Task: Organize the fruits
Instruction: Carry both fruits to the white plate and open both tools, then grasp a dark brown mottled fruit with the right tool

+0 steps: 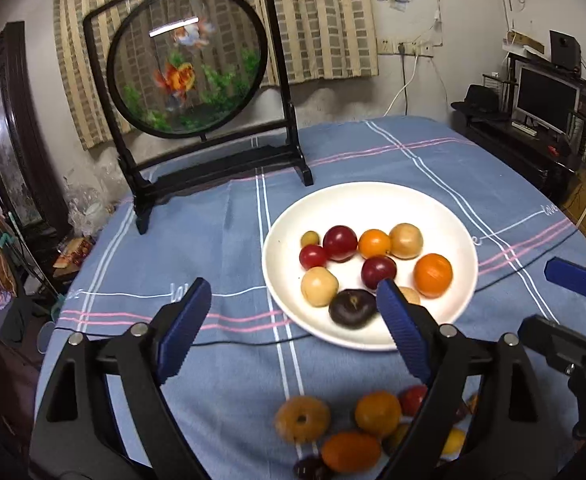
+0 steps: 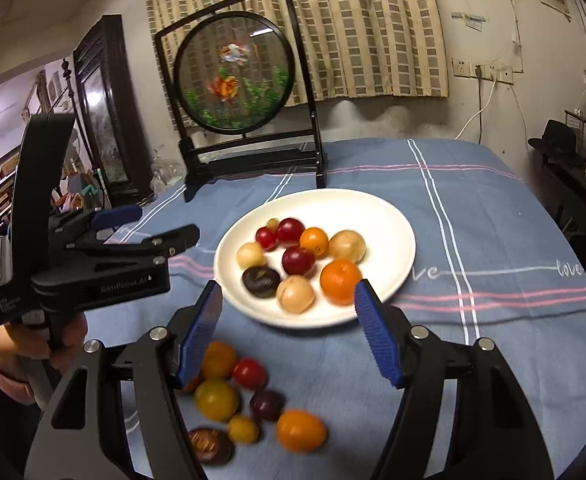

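A white plate (image 1: 373,204) (image 2: 389,236) on the blue checked tablecloth holds several small fruits: red, orange, tan and one dark purple (image 1: 352,307) (image 2: 260,281). Several more loose fruits lie on the cloth nearer me, among them an orange one (image 2: 301,430) and a tan one (image 1: 302,419). My left gripper (image 1: 293,304) is open and empty, above the cloth at the plate's near left edge. My right gripper (image 2: 287,300) is open and empty, above the plate's near edge. The left gripper also shows in the right wrist view (image 2: 149,228), and the right gripper in the left wrist view (image 1: 573,300).
A black-framed round goldfish screen (image 1: 189,64) (image 2: 235,76) stands at the back of the table. A thin black cable (image 1: 221,342) crosses the cloth. A desk with a monitor (image 1: 547,96) stands at the right, a dark cabinet (image 1: 9,128) at the left.
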Tool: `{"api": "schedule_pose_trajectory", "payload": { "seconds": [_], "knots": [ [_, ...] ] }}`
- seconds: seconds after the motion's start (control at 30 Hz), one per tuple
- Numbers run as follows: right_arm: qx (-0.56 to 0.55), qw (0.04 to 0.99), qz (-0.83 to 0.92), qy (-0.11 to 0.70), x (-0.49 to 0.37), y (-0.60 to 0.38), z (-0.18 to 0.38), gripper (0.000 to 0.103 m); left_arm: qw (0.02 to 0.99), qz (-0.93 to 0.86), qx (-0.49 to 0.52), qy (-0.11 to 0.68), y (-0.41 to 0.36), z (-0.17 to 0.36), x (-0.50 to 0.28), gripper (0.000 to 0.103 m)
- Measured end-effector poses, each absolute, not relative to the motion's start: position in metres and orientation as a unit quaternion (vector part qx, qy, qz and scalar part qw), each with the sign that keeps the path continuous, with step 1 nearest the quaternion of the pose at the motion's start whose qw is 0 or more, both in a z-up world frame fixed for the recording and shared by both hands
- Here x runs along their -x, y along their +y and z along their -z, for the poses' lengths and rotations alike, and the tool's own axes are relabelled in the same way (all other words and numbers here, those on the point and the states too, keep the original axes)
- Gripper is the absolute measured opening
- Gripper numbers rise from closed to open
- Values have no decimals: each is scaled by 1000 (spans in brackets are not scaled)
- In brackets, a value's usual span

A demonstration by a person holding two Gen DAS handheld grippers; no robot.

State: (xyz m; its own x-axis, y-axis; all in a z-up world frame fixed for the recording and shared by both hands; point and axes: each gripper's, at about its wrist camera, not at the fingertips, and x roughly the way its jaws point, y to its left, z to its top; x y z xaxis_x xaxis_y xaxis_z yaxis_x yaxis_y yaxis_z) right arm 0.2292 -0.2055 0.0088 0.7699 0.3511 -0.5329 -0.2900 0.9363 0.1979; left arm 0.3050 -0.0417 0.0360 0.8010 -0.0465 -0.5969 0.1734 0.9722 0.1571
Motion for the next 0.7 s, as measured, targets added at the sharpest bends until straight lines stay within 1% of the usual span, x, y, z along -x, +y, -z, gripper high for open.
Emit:
{"api": "schedule_pose_trajectory", "payload": {
  "seconds": [0.13, 0.23, 0.4, 0.53, 0.7],
  "knots": [
    [-41, 938, -171, 299, -198, -199, -4, 69, 945, 65, -97, 305, -36, -39, -280, 90],
    [-23, 933, -173, 314, -179, -191, 9, 69, 945, 66, -80, 309, -21, -33, -260, 94],
    [-15, 920, -182, 346, -159, -179, 37, 69, 937, 32, -77, 340, 1, -2, -244, 95],
    [-11, 906, -197, 375, -156, -164, 55, 69, 922, 14, -37, 385, 26, 29, -240, 95],
    [20, 895, -209, 393, -157, -140, 65, 69, 915, 4, -13, 403, 43, 46, -238, 95]
  ]
}}
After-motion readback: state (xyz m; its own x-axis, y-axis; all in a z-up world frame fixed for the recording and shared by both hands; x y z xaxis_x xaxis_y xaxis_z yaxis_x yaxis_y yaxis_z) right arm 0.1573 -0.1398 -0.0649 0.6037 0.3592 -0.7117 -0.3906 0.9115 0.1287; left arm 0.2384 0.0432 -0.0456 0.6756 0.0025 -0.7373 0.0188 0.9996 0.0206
